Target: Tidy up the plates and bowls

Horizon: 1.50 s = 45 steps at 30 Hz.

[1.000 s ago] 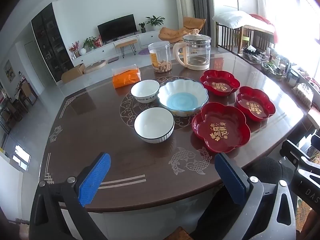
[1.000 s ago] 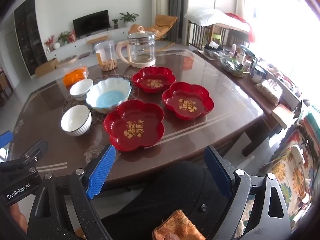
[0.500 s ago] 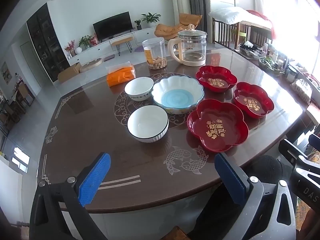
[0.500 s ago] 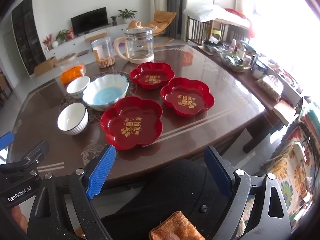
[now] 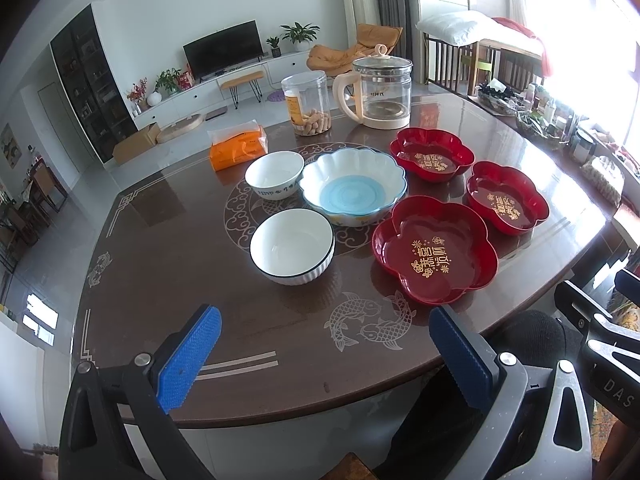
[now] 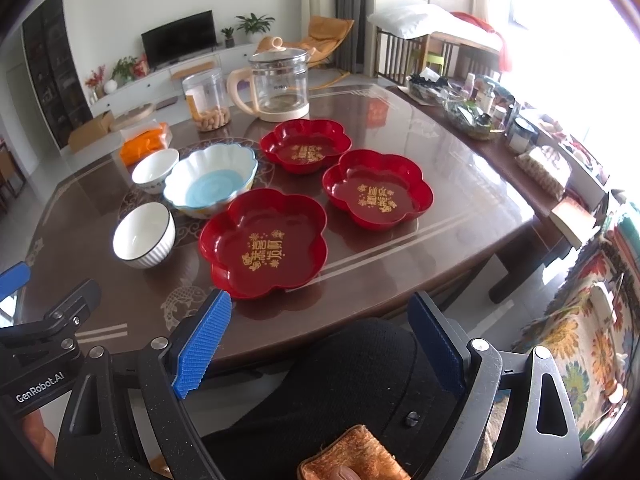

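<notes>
Nearest the big red plate, both grippers' jaws gaped empty; best pinch its rim squarely before stacking.

table: 3 bowls left | 3 plates right | kettle behind

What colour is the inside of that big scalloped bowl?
Light blue at the bottom of the scalloped bowl, white walls; clearest in the left wrist view.

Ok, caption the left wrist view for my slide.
Open left gripper faces three red plates and three bowls.
</notes>
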{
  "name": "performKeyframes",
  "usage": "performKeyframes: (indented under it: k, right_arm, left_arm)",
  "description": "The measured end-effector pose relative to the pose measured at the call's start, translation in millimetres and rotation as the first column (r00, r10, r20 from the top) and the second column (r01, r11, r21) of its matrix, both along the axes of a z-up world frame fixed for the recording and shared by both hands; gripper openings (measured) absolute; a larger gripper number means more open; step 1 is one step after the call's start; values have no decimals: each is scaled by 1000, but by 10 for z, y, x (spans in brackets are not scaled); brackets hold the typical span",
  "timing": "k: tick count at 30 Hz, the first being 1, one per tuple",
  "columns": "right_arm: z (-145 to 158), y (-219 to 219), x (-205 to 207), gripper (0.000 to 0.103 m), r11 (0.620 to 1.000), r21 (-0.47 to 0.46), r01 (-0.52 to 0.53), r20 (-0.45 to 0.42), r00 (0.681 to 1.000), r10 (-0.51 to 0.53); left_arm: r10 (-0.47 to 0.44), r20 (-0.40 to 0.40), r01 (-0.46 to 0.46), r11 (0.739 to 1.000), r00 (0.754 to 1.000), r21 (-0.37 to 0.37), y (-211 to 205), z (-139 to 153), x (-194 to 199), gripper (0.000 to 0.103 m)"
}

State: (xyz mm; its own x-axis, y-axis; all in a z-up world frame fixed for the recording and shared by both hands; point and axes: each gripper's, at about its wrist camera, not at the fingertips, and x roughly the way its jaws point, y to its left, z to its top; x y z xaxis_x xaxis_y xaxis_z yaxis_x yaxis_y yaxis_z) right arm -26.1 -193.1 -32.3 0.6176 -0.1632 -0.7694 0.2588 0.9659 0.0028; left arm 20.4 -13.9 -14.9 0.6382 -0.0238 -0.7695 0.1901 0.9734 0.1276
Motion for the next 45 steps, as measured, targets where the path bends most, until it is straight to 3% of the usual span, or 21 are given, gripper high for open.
performKeyframes:
  k: [39,45]
  right_arm:
    - [35,-66,29,92,1000,-4,13,-4,1000,-13]
    - [63,-122,-13,92,999,-1,41,32,999,-41]
  left_arm:
    - [-10,4,10,1000,1000,-3,10,2,25,103]
    - [11,-11,-11,1000,1000,-13,73,-39,55,103]
